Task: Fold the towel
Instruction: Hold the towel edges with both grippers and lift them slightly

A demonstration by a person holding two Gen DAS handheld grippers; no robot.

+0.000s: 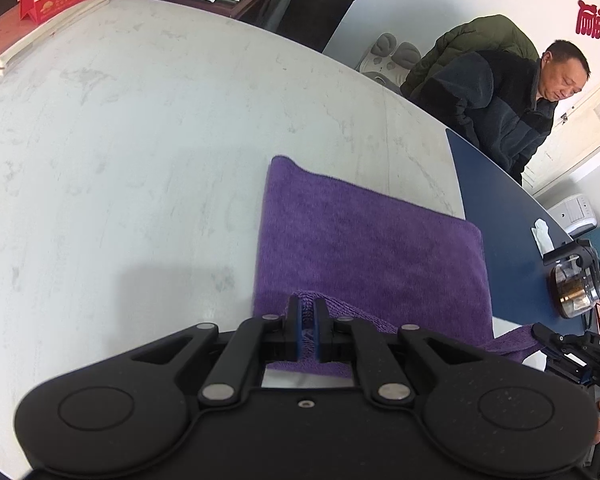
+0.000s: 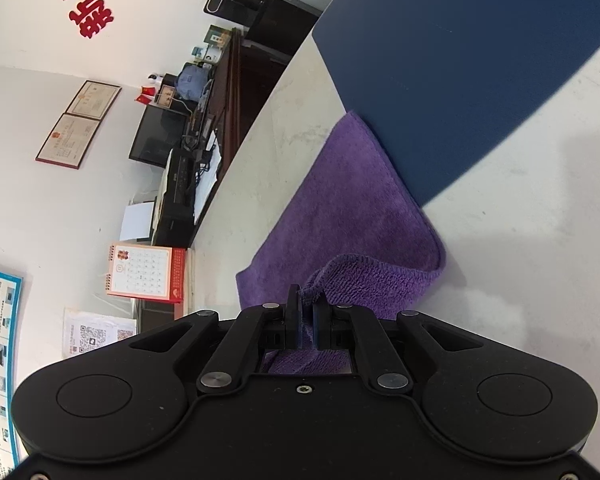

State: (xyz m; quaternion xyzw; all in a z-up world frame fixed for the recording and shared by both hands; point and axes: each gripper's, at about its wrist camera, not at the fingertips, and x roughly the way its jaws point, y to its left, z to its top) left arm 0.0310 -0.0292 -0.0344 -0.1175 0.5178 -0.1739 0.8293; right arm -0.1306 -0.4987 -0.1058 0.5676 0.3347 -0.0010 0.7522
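We find the purple towel [image 1: 364, 248] lying on the pale marbled worktop [image 1: 120, 160], its far right corner just reaching the dark blue mat [image 1: 496, 236]. Starting at the left, our left gripper [image 1: 308, 312] has its jaws pressed together on a lifted near corner of the towel, cloth bunched between them. Moving right, our right gripper [image 2: 307, 304] likewise has its jaws pinching the other near corner, and a strip of the near edge hangs taut between the two holds while the rest of the cloth rests flat. We judge the fold is being carried over from the near edge toward the far one. The risks we note: either pinch sits close to the hem, so a pull apart could slip a corner free; uneven travel of the two holds would skew the fold; and dragging instead of lifting could shift the flat layer onto the blue mat. A glass teapot [image 1: 576, 288] stands on that mat, well to the right.
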